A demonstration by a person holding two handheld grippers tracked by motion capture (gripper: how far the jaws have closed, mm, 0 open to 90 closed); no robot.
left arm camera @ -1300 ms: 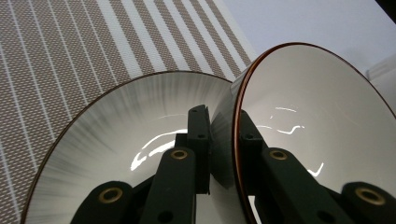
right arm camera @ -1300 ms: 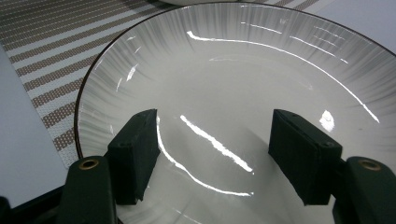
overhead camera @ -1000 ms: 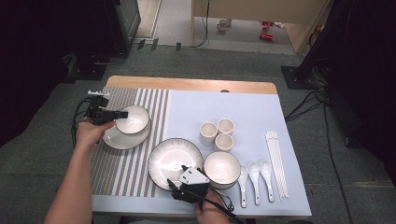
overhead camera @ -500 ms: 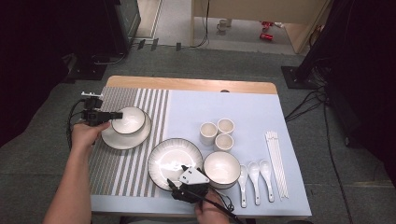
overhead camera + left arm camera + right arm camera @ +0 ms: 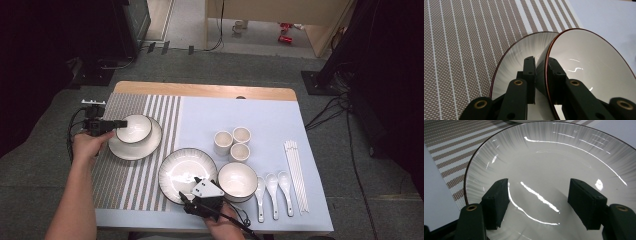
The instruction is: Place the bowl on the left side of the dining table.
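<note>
Surface: wooden table (image 5: pixel 200 90) on a grey carpeted floor, covered on its left by a brown striped mat (image 5: pixel 117 172) and on its right by a pale blue mat (image 5: pixel 270 120).
Bowl in hand: small white bowl (image 5: pixel 134 128) with a dark rim, sitting on a white plate (image 5: pixel 142 148) on the striped mat, at the table's left.
Left gripper: left gripper (image 5: pixel 114 123) reaches in from the left, level with the bowl's near-left rim; in the left gripper view (image 5: pixel 541 75) one jaw stands outside the wall and one inside, the rim between them. The jaws have just been easing apart; the inner pad lies against the wall, but whether both still press cannot be told.
Bowl's tilt: in the left gripper view the bowl (image 5: pixel 589 65) leans over the plate (image 5: pixel 519 57) beneath it.
Left hand: left hand (image 5: pixel 90 145) holds the gripper body just left of the plate.
Right gripper: right gripper (image 5: pixel 190 186) sits at the table's near edge, jaws spread wide and holding nothing; in the right gripper view (image 5: pixel 537 202) they hover over the near part of a large ribbed plate (image 5: pixel 554 157).
Large plate: large ribbed plate (image 5: pixel 187 167) lies where the two mats meet, near the small plate but apart from it.
Neighbours: a second white bowl (image 5: pixel 237 181) just right of the large plate; three cups (image 5: pixel 232 142) behind it; three white spoons (image 5: pixel 272 192) and white chopsticks (image 5: pixel 296 172) farther right.
</note>
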